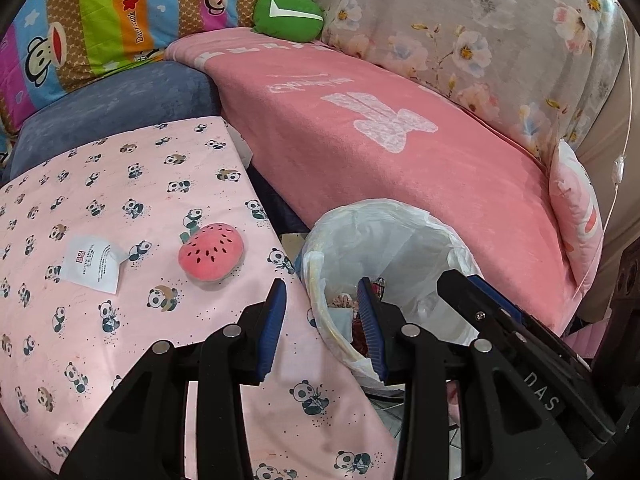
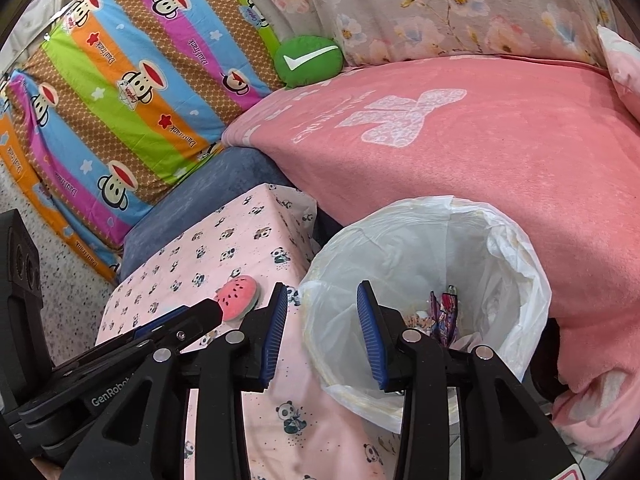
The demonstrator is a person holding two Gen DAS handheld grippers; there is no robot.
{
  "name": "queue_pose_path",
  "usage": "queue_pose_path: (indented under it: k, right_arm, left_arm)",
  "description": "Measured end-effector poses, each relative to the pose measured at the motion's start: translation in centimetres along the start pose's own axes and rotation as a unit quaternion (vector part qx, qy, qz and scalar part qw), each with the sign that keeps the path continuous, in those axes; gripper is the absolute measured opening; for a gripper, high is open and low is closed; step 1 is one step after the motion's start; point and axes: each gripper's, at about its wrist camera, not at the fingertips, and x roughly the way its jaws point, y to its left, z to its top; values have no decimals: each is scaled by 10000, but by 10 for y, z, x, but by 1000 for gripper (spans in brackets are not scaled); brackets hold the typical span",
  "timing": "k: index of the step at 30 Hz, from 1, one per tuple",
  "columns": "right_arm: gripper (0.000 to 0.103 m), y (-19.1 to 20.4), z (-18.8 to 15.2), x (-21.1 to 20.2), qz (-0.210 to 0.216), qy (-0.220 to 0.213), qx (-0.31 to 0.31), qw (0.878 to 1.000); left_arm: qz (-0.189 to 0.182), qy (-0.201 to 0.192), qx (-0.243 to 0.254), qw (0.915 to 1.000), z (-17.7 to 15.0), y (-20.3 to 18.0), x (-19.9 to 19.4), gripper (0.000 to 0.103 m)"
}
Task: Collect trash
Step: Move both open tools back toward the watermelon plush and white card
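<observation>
Bin (image 1: 400, 240) right of table (image 1: 120, 184)

Pink blanket (image 1: 420, 152) over a sofa, floral cover (image 1: 500, 32) behind, speckled floor (image 2: 68, 312) alongside

bin mouth (image 2: 420, 248) open btwn table (image 2: 208, 248) & sofa (image 2: 500, 152)

Two hand-held grippers, side by side and angled downward. The left gripper (image 1: 322, 304) stands with its blue-padded fingers (image 1: 274, 322) apart and nothing between them. The right gripper (image 2: 322, 306) is likewise parted and empty, its blue pads (image 2: 370, 330) clear of any contact. Each tool's black body shows at the edge of the other's view, the two close together.
</observation>
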Motion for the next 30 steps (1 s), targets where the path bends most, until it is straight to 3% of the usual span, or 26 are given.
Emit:
queue_pose_path:
  k: [15,18,26,30]
  right_arm:
    - [36,42,-9,22,93,225,-321,9992]
    - [36,52,-12,28,117,282,-388,9988]
    - [36,79,-21,51,190,464,-552,9972]
    - [43,92,-25,64,208,533,-619,9964]
  left_arm:
    - [170,-5,-345,9993,-1,49,-5,38]
    - [243,-27,-417,9988,-2,61,-6,44]
    - [467,-8,-707,9964,-7,105,-5,51]
    - [638,-15,-919,9937,-10,132,-5,59]
